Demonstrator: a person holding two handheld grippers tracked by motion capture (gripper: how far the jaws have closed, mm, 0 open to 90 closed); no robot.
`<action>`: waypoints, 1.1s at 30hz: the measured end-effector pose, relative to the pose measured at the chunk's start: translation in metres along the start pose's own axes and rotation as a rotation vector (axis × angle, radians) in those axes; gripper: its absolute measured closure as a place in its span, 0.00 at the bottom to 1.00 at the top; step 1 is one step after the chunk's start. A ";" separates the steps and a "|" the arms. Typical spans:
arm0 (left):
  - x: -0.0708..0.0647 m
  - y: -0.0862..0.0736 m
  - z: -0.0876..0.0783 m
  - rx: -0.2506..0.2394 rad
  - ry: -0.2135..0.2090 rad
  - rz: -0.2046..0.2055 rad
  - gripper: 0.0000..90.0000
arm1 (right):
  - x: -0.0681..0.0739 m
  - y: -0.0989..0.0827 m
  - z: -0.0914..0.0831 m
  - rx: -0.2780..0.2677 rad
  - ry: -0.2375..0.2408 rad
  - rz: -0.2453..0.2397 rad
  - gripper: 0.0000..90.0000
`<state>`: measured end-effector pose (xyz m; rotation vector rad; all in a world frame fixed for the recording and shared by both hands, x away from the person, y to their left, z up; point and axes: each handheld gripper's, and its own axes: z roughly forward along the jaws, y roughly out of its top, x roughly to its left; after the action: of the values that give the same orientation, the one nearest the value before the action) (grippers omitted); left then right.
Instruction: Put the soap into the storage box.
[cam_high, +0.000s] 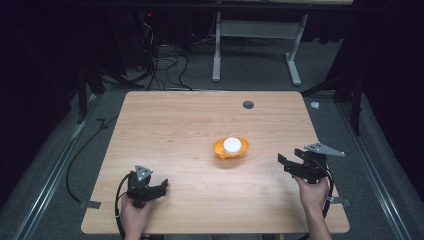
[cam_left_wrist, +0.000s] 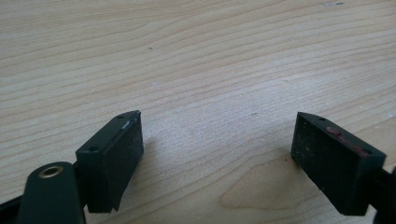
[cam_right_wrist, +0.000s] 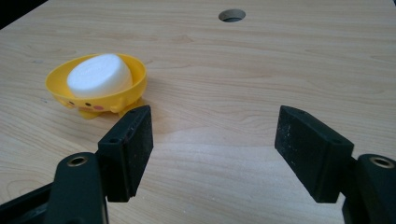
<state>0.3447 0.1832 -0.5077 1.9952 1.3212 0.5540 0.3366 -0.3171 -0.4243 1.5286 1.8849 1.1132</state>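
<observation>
Yellow plastic duck-faced dish, white foam puck inside, sits mid-tabletop left of your right hand-held gripper, whose jaws gape empty; come in crooked and you'll likely tip it.

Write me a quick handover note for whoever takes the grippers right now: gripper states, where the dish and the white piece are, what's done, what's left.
Left gripper: open, empty, low over the near left of the table.
Right gripper: the frames show its jaws apart with nothing between them; near right of the table, pointing toward the dish.
Yellow dish: right of table centre, standing on small feet, the white round block lying in it.
Done: nothing gripped so far.
Left: probably bring the right gripper in to the dish or block; both are untouched.
</observation>
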 end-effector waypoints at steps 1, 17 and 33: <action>0.000 0.000 0.000 0.000 0.000 0.000 0.19 | -0.001 -0.001 0.000 0.000 -0.001 0.004 0.32; 0.000 0.000 0.000 0.000 0.000 0.000 0.19 | -0.005 -0.021 -0.001 0.018 0.004 0.042 0.32; 0.000 0.000 0.000 0.000 0.000 0.000 0.19 | -0.001 -0.039 0.008 0.056 0.009 0.045 0.33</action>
<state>0.3447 0.1832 -0.5077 1.9958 1.3212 0.5542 0.3202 -0.3173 -0.4610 1.6061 1.9110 1.0968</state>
